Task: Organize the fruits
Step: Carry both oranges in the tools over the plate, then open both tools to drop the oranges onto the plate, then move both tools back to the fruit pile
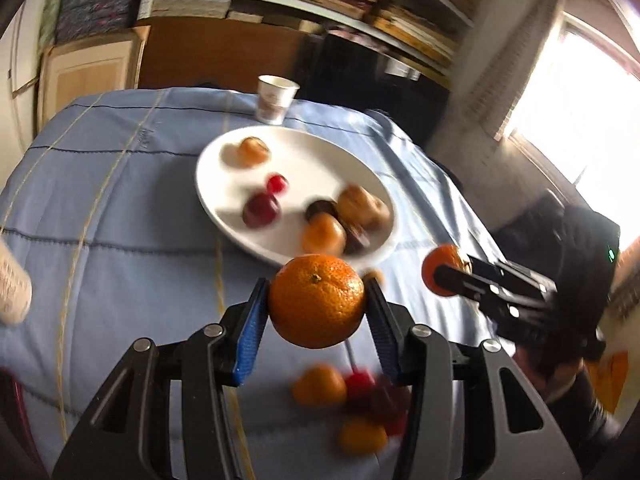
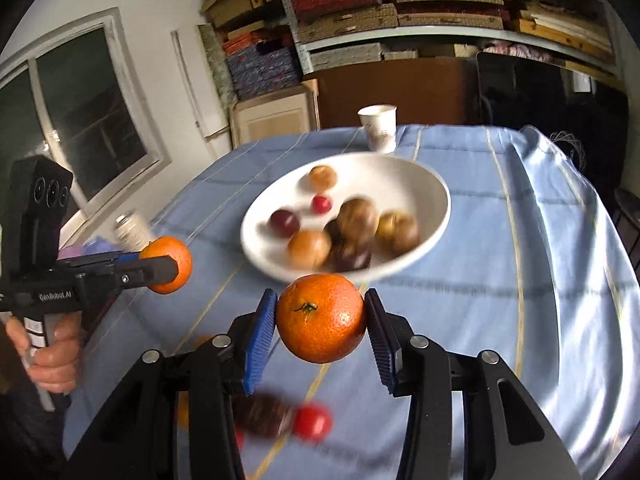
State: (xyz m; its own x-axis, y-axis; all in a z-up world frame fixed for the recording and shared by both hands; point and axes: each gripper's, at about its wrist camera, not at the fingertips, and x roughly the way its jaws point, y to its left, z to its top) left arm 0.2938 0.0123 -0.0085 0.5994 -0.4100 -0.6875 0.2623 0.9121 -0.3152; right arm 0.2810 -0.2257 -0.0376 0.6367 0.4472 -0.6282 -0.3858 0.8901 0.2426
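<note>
My left gripper [image 1: 317, 300] is shut on an orange tangerine [image 1: 317, 300], held above the blue tablecloth just short of the white plate [image 1: 224, 208]. My right gripper [image 2: 321, 318] is shut on a second tangerine [image 2: 321, 318] with a green stem, also just before the plate [image 2: 434, 216]. Each gripper shows in the other's view: the right one [image 1: 448, 276] to the right with its tangerine [image 1: 434, 266], the left one [image 2: 168, 266] at the left with its tangerine [image 2: 176, 254]. The plate holds several fruits: small oranges, brown ones, dark red ones.
A paper cup [image 1: 275, 98] stands behind the plate near the table's far edge. Loose fruits lie on the cloth under my grippers: small oranges [image 1: 320, 386] and red ones [image 2: 314, 422]. A blurred white container [image 2: 134, 230] stands at the left. Shelves with boxes fill the back wall.
</note>
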